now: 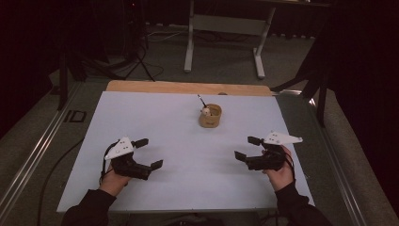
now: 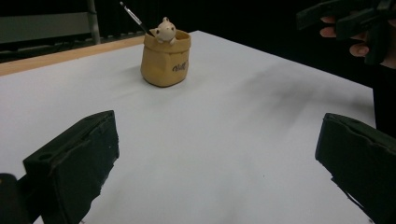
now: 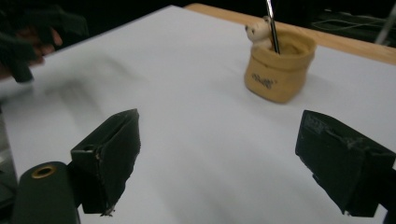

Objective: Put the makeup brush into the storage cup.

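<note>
A tan, sack-shaped pot (image 1: pixel 210 116) (image 2: pixel 165 58) (image 3: pixel 279 66) stands upright on the white table top (image 1: pixel 188 155), past its middle. A small cream animal figure (image 2: pixel 164 30) (image 3: pixel 258 31) peeks over its rim, and a thin dark stick with a metal part (image 1: pixel 201 100) (image 3: pixel 272 24) leans out of it. My left gripper (image 1: pixel 148 153) (image 2: pixel 215 163) hovers open at the near left, jaws wide apart and empty. My right gripper (image 1: pixel 248 148) (image 3: pixel 219 163) is open at the near right, also empty. Both point inward toward the pot from a distance.
A wooden strip (image 1: pixel 188 87) runs along the table's far edge. Beyond it stands a white table frame (image 1: pixel 226 33) on grey floor. A metal rail (image 1: pixel 33 150) lies on the floor at the left, and dark stands rise at both sides.
</note>
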Demonstrator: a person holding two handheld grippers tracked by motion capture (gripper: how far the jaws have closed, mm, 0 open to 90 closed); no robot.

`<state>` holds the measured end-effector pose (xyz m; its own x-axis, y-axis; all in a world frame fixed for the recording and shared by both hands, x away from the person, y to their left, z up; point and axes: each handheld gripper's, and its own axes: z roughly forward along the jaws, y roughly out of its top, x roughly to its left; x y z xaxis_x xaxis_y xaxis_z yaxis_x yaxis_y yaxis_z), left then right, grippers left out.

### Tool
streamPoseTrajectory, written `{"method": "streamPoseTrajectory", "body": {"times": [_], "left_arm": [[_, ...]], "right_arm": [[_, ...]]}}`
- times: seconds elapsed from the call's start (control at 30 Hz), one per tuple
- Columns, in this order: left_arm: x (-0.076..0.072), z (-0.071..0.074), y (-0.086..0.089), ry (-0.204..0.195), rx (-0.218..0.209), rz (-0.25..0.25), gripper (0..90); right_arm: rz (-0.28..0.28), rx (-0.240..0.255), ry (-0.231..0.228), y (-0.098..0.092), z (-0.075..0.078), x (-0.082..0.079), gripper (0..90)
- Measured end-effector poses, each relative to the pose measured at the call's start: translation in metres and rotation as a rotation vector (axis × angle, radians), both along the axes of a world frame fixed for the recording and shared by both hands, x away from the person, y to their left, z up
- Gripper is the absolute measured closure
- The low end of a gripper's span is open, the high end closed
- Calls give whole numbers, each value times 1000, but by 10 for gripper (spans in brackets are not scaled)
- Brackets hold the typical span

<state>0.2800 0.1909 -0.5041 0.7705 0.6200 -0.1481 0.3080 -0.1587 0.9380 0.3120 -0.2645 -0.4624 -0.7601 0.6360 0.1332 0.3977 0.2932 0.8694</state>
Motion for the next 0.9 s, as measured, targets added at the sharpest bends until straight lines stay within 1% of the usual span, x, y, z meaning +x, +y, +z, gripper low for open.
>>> {"method": "streamPoseTrajectory", "body": {"times": [0.1,0.13,0.2,0.3,0.4,0.43,0.47,0.53,0.63,0.73,0.8,0.83,0.9], "left_arm": [[0,0,0,1,0,0,3],[0,0,0,1,0,0,3],[0,0,0,2,-1,-2,3],[-1,-2,-1,1,9,-1,3],[-1,-3,0,4,11,1,3],[-1,-3,0,4,11,1,3],[-1,-5,1,7,11,0,3],[-1,-5,1,8,12,2,3],[-1,-7,0,13,12,1,3],[-1,-7,-1,8,22,-4,3],[-1,-8,-2,6,22,-7,3],[-1,-8,-2,8,22,-9,3],[-1,-8,-2,10,25,-10,4]], "right_arm": [[0,-18,3,-4,-7,-2,138],[0,-21,10,-6,-8,-2,137],[0,-17,11,-8,-9,-2,137],[-10,-10,12,-13,-13,-4,137],[-19,-42,16,-17,-19,-4,138],[-19,-42,16,-17,-19,-4,138],[-22,-62,21,-20,-24,-3,139],[-26,-68,29,-22,-28,-2,139],[-29,-74,33,-22,-29,-1,139],[-26,-62,41,-22,-31,0,139],[-31,-70,29,-21,-31,0,139],[-25,-63,27,-21,-31,-1,138],[-26,-68,25,-21,-31,-1,139]]}}
